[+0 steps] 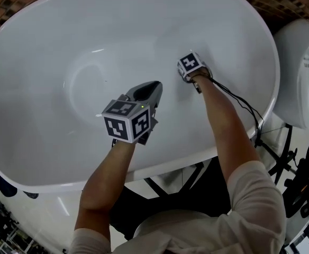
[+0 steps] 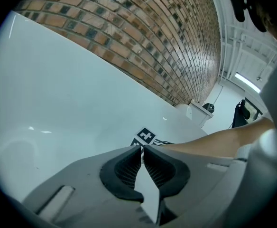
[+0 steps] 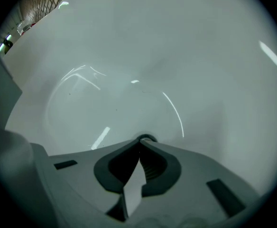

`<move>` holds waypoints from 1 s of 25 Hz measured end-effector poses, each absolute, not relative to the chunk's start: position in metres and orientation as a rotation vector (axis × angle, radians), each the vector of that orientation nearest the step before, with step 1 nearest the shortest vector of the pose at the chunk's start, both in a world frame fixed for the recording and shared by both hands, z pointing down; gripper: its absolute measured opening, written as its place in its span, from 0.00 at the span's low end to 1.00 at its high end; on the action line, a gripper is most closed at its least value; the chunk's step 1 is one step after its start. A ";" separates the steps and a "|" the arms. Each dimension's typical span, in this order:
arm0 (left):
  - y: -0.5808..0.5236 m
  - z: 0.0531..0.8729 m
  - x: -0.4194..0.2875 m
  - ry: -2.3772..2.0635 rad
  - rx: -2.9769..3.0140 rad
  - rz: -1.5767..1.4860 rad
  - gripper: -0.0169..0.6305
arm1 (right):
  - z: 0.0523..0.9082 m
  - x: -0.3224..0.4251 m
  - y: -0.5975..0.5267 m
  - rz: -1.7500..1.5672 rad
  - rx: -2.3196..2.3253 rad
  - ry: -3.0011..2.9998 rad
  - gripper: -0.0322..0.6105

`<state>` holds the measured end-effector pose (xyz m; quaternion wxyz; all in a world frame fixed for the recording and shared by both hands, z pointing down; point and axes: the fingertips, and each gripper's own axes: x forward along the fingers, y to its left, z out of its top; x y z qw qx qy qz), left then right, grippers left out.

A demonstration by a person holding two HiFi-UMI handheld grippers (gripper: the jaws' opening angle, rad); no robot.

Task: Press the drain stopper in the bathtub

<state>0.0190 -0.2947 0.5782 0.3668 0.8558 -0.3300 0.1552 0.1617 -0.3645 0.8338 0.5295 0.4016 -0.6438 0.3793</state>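
Observation:
The white oval bathtub (image 1: 48,62) fills the head view. In the right gripper view my right gripper (image 3: 141,140) is shut, its tips pointing down at the tub floor. A dark round rim of the drain stopper (image 3: 147,138) peeks out just behind those tips; I cannot tell whether they touch it. From the head, the right gripper's marker cube (image 1: 190,63) hides the stopper. My left gripper (image 1: 156,84) hovers shut and holding nothing over the near side of the tub, to the left of the right one. Its tips (image 2: 142,147) face the right gripper's cube (image 2: 145,137).
A white toilet (image 1: 302,73) stands to the right of the tub. A black cable (image 1: 244,106) runs from the right gripper along the forearm and over the tub rim (image 1: 207,155). A brick wall (image 2: 143,32) rises behind the tub.

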 end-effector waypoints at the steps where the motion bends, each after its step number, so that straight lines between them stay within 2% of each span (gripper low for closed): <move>1: -0.296 0.578 0.016 -0.862 2.207 0.405 0.05 | 0.826 0.161 -0.365 0.903 0.969 -1.550 0.07; 8: -0.309 0.570 0.000 -0.977 2.253 0.465 0.05 | 0.774 0.169 -0.368 0.854 1.006 -1.575 0.07; 25: -0.303 0.497 -0.008 -1.061 2.356 0.387 0.05 | 0.651 0.174 -0.389 0.641 1.129 -1.647 0.07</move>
